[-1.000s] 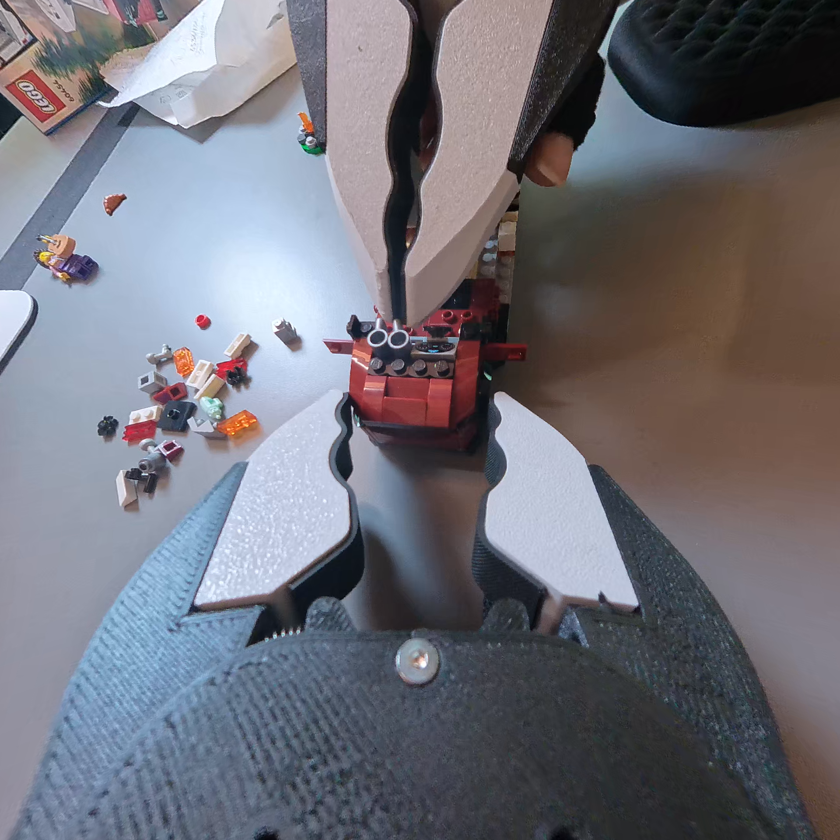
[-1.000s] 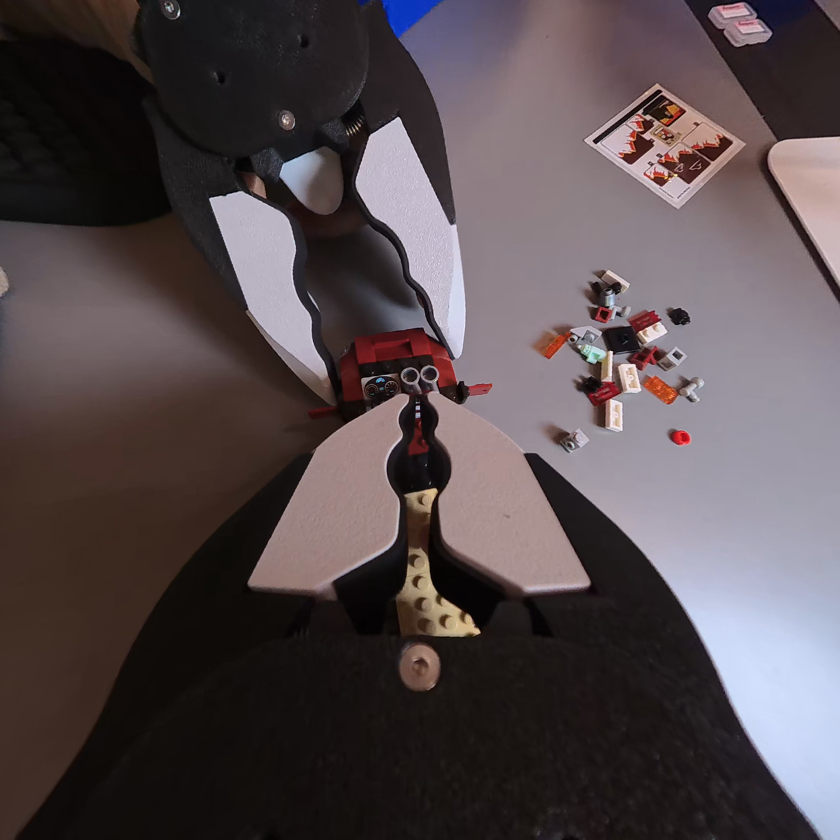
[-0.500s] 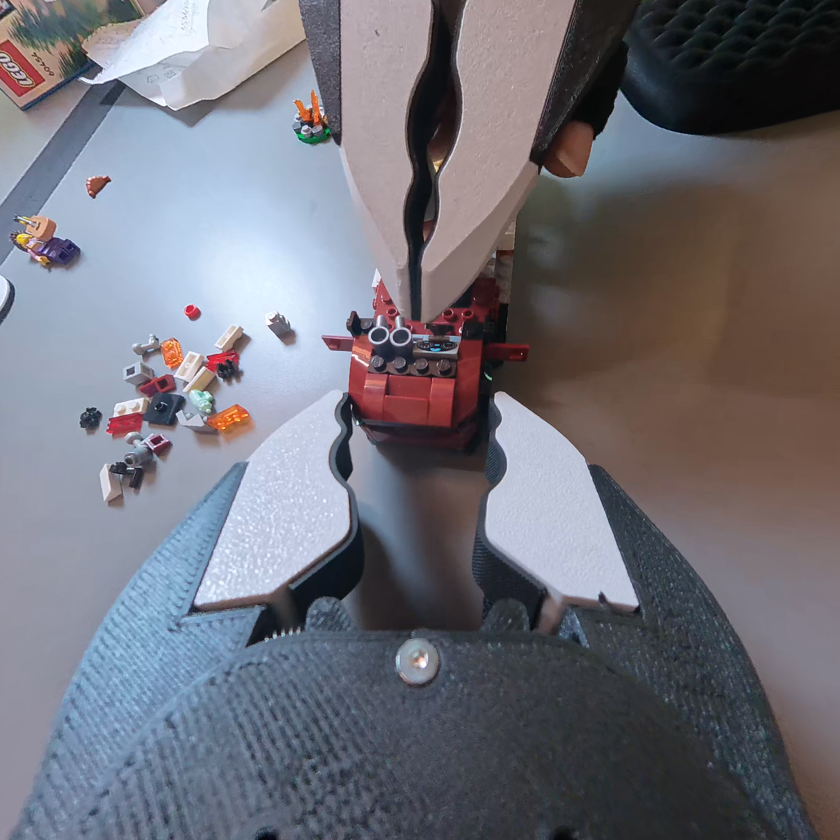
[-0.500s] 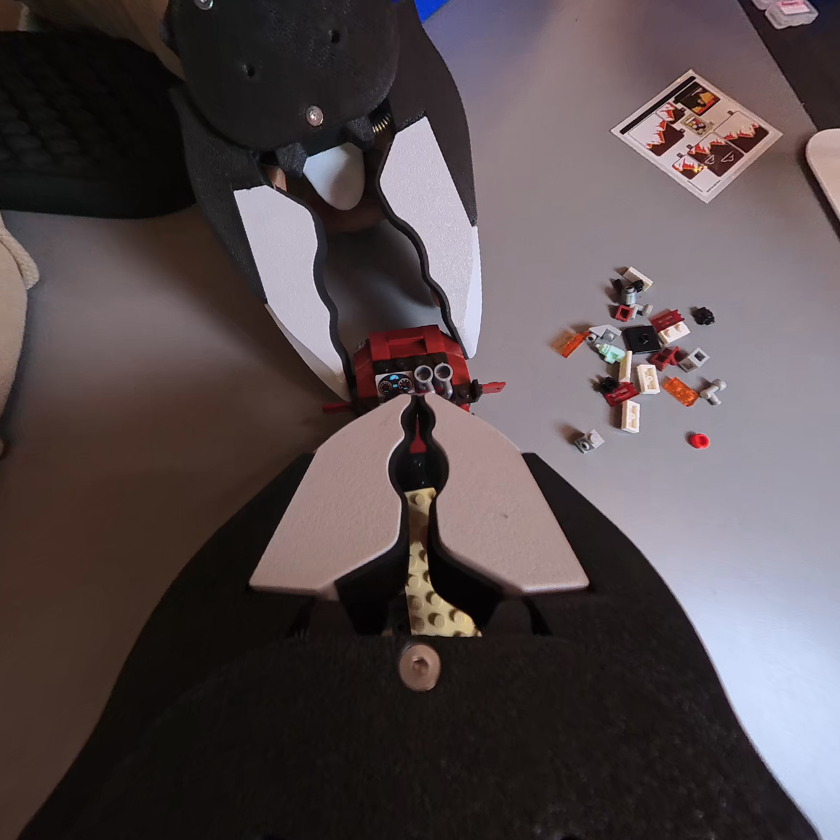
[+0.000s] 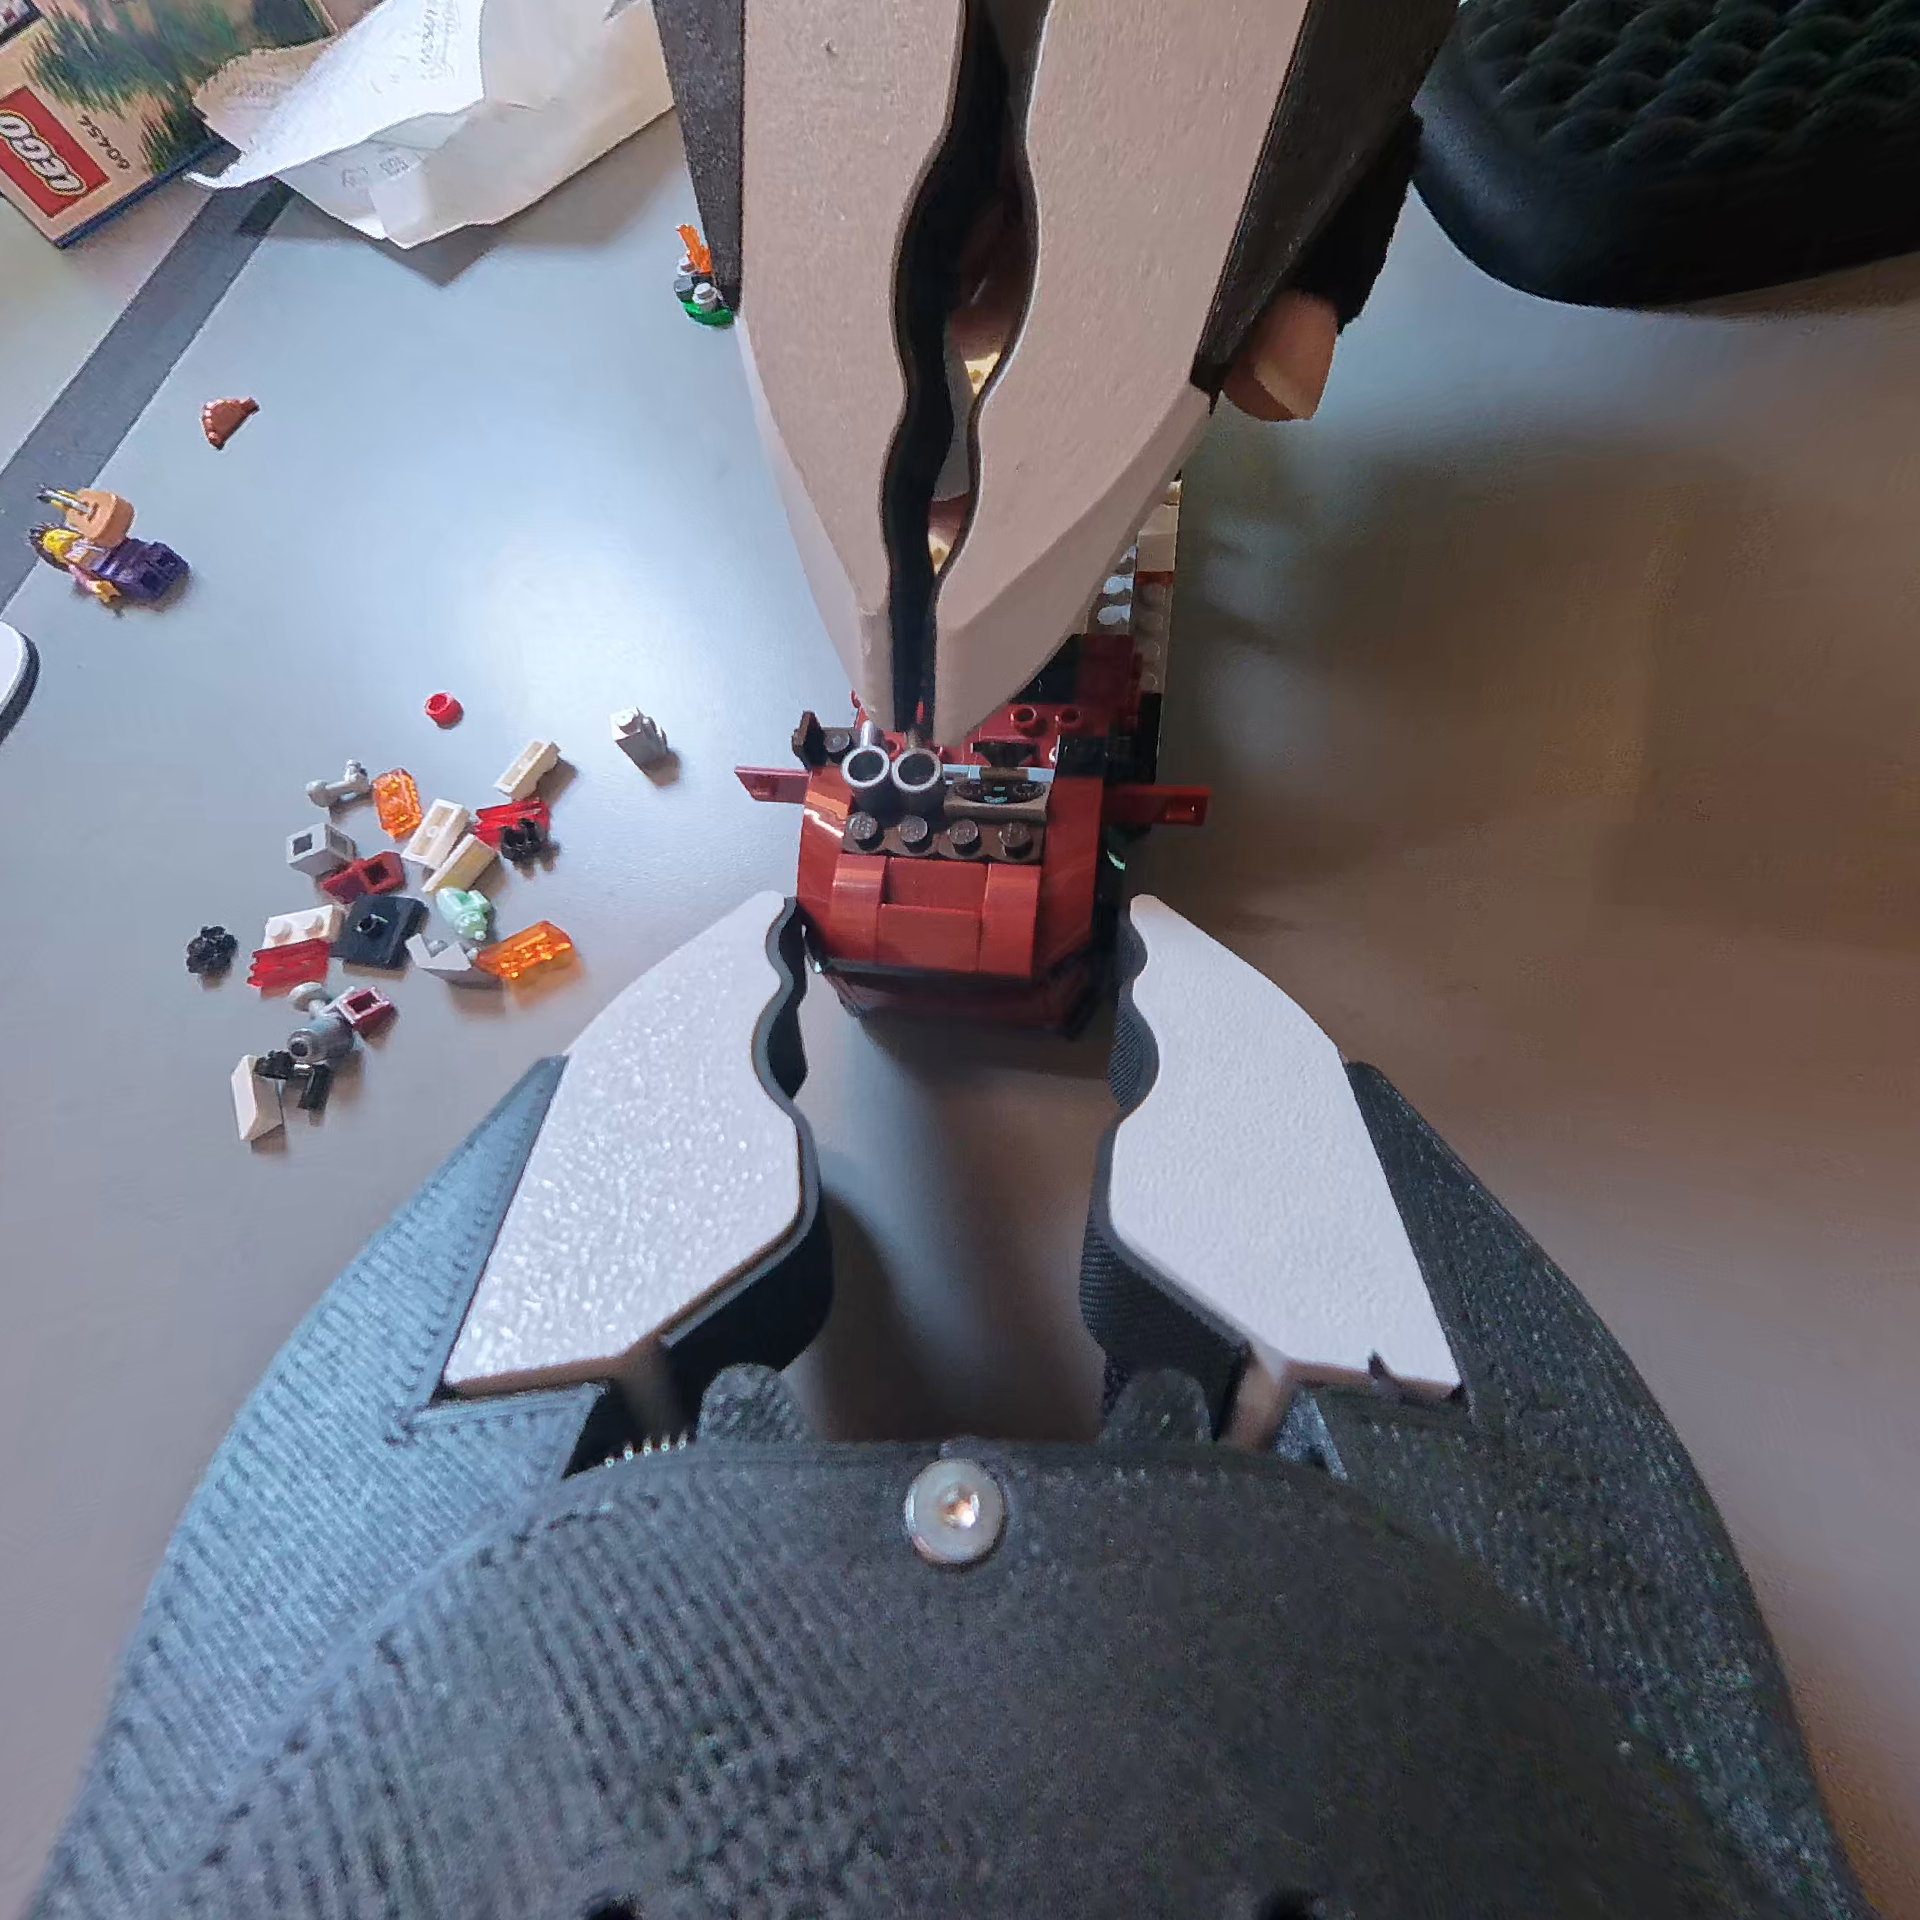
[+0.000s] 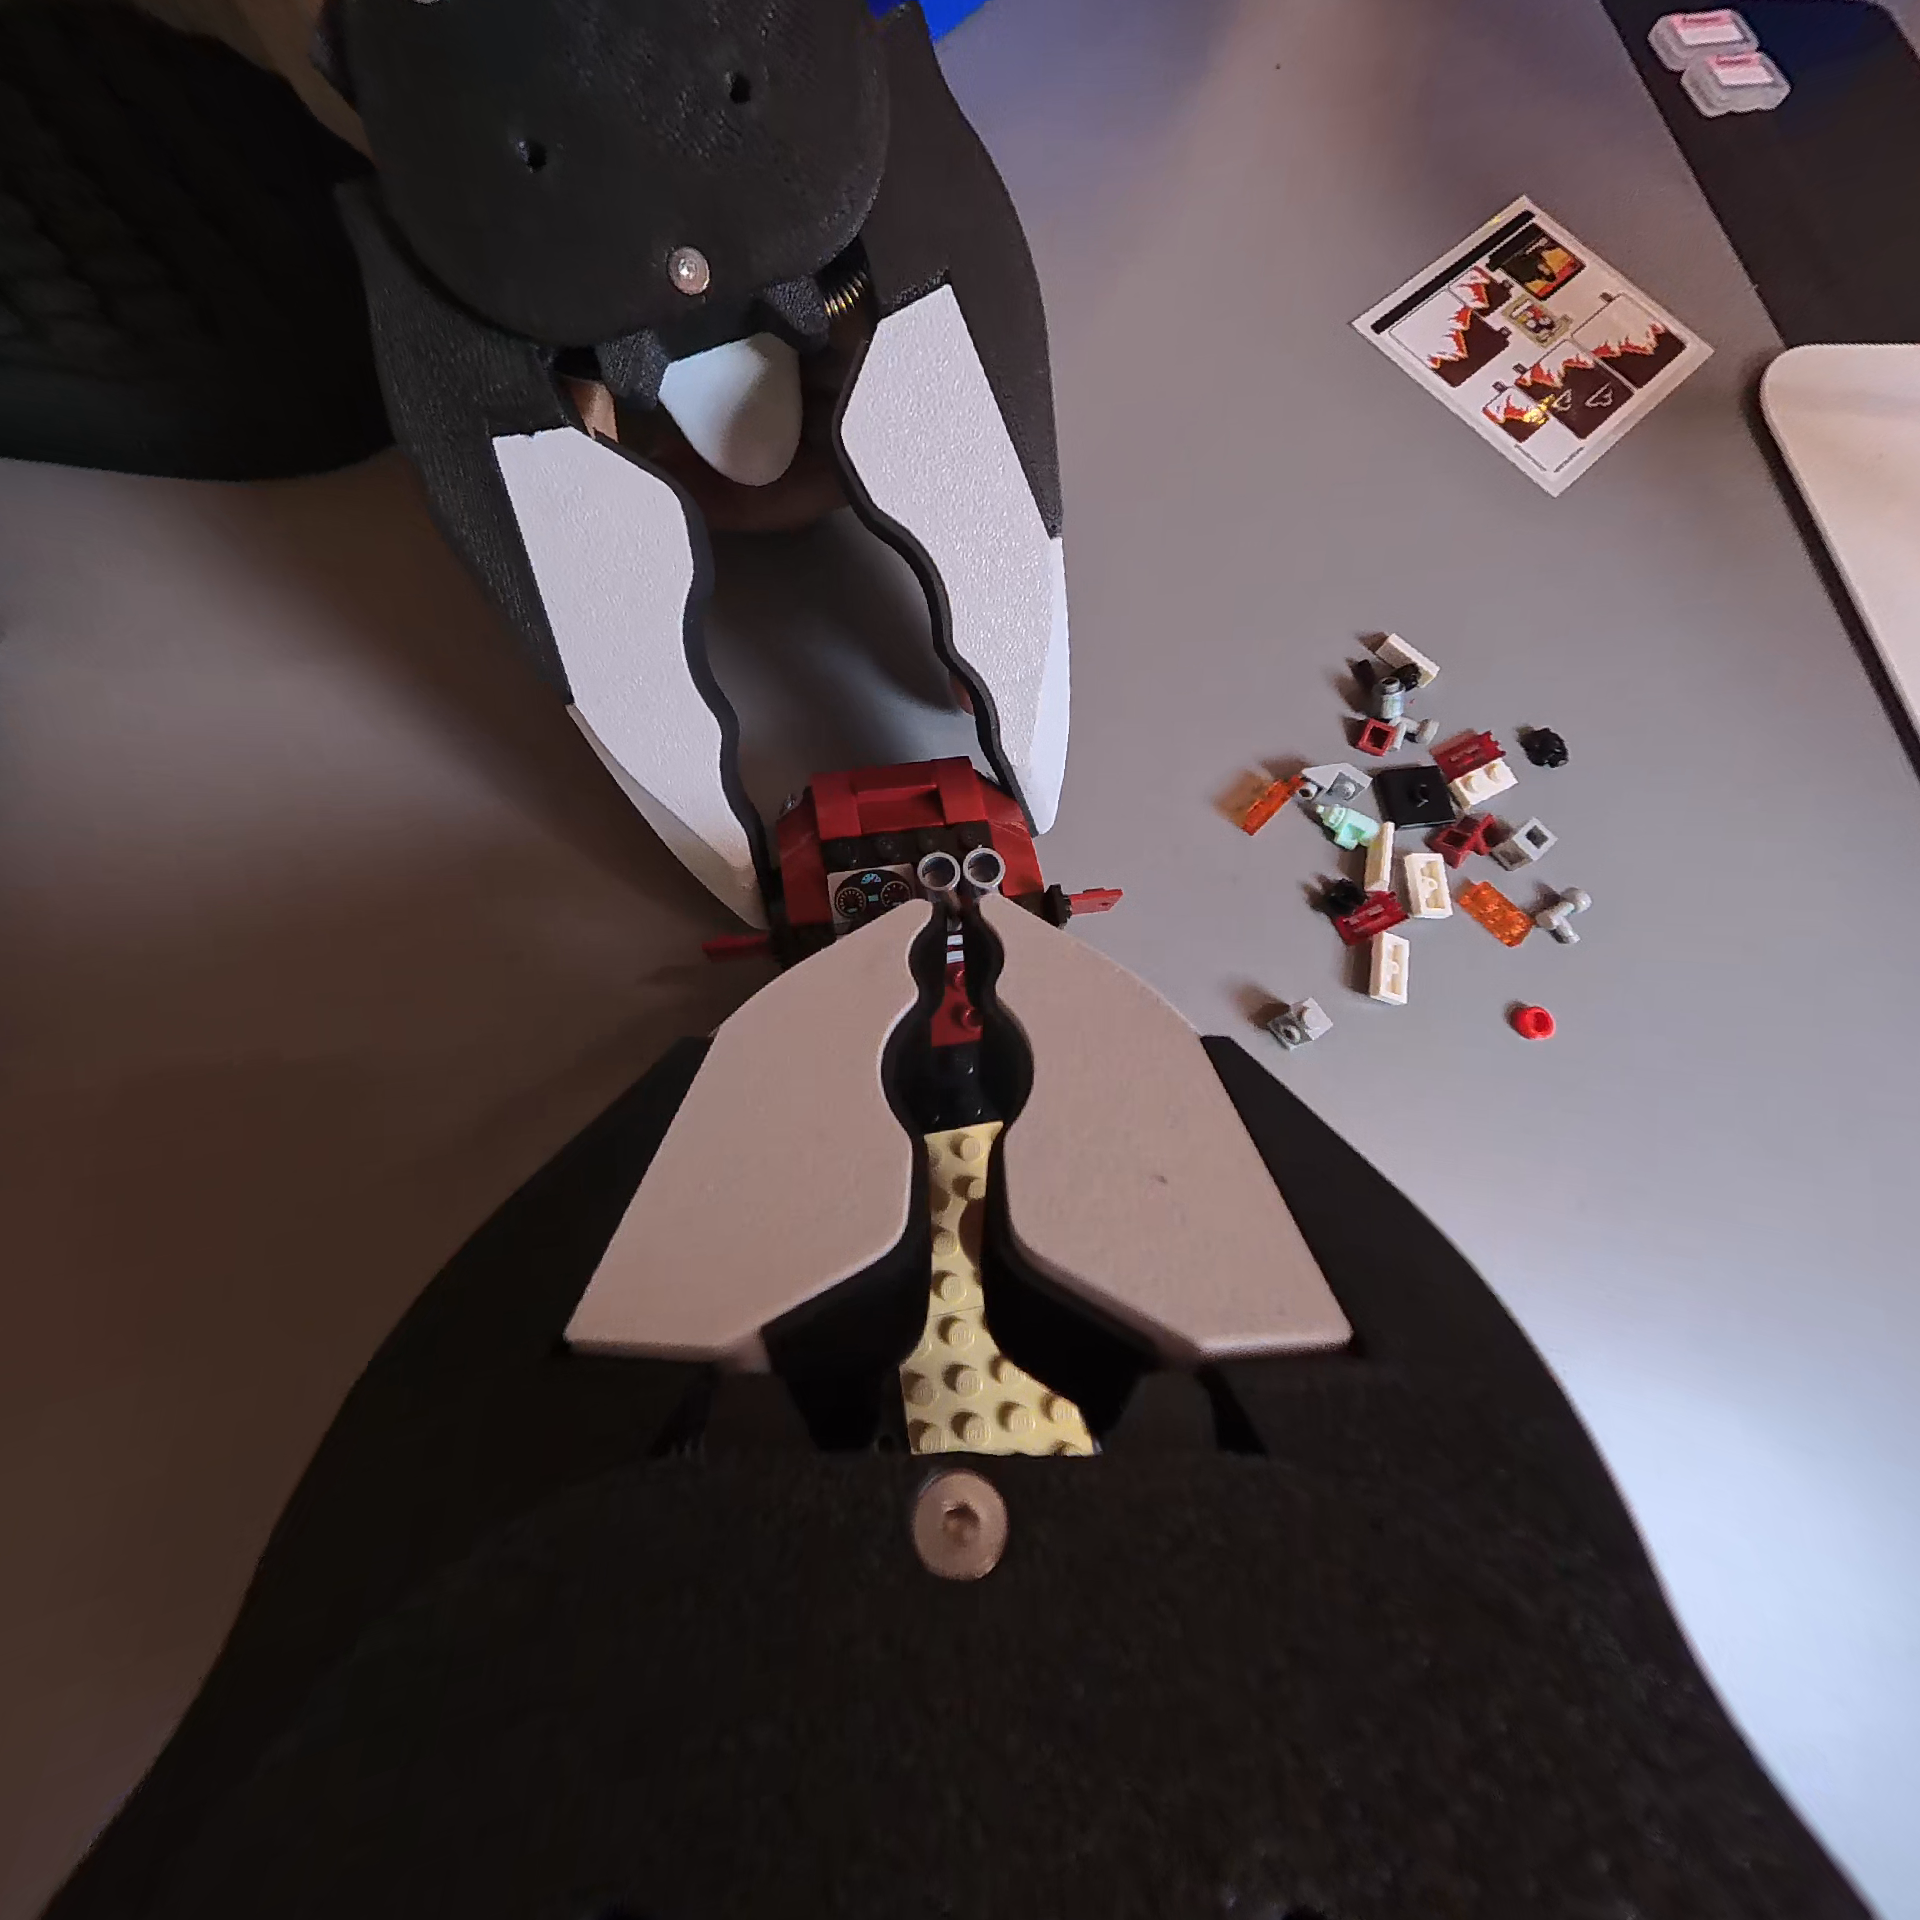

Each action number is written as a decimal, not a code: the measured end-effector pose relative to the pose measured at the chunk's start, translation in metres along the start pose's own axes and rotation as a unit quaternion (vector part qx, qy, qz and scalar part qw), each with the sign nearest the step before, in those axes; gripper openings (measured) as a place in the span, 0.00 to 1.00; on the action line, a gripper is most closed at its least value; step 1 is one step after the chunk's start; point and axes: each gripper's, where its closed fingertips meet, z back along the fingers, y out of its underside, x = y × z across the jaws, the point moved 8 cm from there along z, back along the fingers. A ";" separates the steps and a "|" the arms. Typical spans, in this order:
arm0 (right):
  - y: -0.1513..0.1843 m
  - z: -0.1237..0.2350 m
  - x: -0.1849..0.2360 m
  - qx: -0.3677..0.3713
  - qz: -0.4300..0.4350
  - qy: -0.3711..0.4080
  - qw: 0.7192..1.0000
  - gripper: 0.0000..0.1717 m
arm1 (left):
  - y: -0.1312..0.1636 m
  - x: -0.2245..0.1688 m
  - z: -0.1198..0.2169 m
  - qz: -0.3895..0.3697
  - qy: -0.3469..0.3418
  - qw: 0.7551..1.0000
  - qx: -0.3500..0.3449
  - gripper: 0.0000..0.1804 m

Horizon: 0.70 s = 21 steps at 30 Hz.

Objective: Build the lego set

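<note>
Bracing the red brick model [image 5: 951,883], the left gripper [image 5: 956,935] clamps its nose. The right gripper [image 6: 961,914], pressed together, pinches the twin grey tubes' [image 6: 961,869] stem; press gently, straight down.

Black ribbed printed gripper bodies [image 5: 935,1662], white wavy-edged fingers [image 5: 644,1143] (one silver screw [image 5: 954,1510] each), black glove [image 5: 1340,260].

Both wrist cameras sit close above the bench [image 5: 1558,727], facing each other from opposite sides; both views share the red brick model [image 5: 940,883] at 12 o'clock.
</note>
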 end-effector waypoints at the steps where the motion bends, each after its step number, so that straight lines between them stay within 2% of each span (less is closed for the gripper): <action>1: 0.000 0.000 0.000 0.001 -0.005 -0.003 1.000 0.01 | 0.000 0.000 0.000 0.001 0.000 1.000 0.000 0.32; 21: -0.005 0.000 -0.001 0.042 -0.108 -0.010 0.993 0.01 | 0.000 -0.003 0.000 0.013 -0.010 1.000 0.004 0.32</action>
